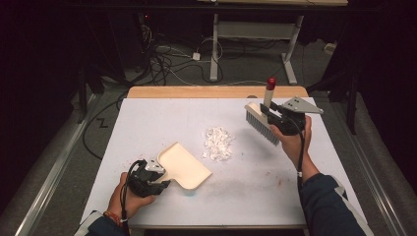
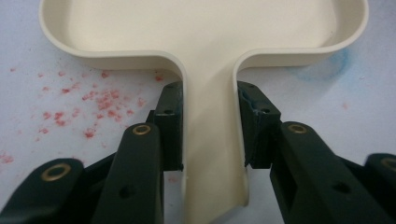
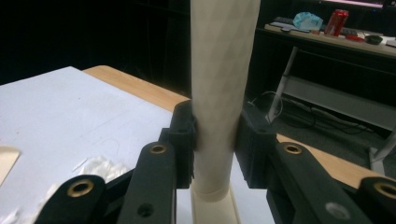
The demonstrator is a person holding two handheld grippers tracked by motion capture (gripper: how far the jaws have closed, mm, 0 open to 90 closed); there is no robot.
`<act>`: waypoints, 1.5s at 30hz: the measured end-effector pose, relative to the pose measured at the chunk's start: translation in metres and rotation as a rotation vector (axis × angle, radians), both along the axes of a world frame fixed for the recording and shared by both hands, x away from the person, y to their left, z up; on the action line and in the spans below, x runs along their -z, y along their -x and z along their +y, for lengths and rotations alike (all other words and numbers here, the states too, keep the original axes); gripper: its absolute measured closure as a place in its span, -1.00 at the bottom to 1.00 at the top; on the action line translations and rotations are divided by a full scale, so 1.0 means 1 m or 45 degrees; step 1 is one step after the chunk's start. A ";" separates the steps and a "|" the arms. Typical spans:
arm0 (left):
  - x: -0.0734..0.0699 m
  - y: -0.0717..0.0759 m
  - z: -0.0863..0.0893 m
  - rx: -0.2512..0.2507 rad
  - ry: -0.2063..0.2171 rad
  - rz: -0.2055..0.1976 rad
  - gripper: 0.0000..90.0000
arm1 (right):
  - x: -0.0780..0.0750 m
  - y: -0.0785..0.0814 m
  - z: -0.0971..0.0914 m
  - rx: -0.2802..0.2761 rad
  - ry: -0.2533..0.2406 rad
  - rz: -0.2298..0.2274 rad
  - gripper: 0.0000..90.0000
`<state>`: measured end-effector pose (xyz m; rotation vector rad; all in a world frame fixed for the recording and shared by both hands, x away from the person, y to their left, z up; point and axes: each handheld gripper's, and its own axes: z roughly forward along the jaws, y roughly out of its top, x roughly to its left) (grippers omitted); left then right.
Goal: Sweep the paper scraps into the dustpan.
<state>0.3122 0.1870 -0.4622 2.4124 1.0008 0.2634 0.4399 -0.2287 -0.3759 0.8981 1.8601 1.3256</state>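
A cream dustpan (image 1: 183,166) lies flat on the white table top (image 1: 162,118), its open edge toward the right. My left gripper (image 1: 164,185) is shut on the dustpan's handle (image 2: 212,154), pads pressed on both sides. A pile of white paper scraps (image 1: 218,143) sits mid-table, right of the pan. My right gripper (image 1: 268,114) is shut on the cream handle (image 3: 219,93) of a hand brush (image 1: 261,125) with grey bristles and a red-tipped handle end (image 1: 271,82). The brush hangs above the table, to the right of the scraps.
Red specks (image 2: 100,100) and a faint blue smear (image 2: 327,70) mark the table beside the pan. A wooden strip (image 1: 216,92) edges the table's far side. Beyond it stand a desk frame (image 1: 255,34) and floor cables (image 1: 167,59). A red can (image 3: 337,22) sits on a distant desk.
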 end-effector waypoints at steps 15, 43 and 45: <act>0.001 -0.004 -0.002 0.012 -0.001 0.003 0.41 | 0.021 -0.038 0.070 0.038 -0.015 -0.080 0.58; 0.003 -0.015 -0.011 0.036 -0.018 0.022 0.41 | 0.054 0.013 0.117 -0.282 0.010 -0.007 0.55; 0.003 -0.017 -0.012 0.032 -0.014 0.025 0.41 | 0.055 0.016 0.118 -0.290 0.014 -0.013 0.54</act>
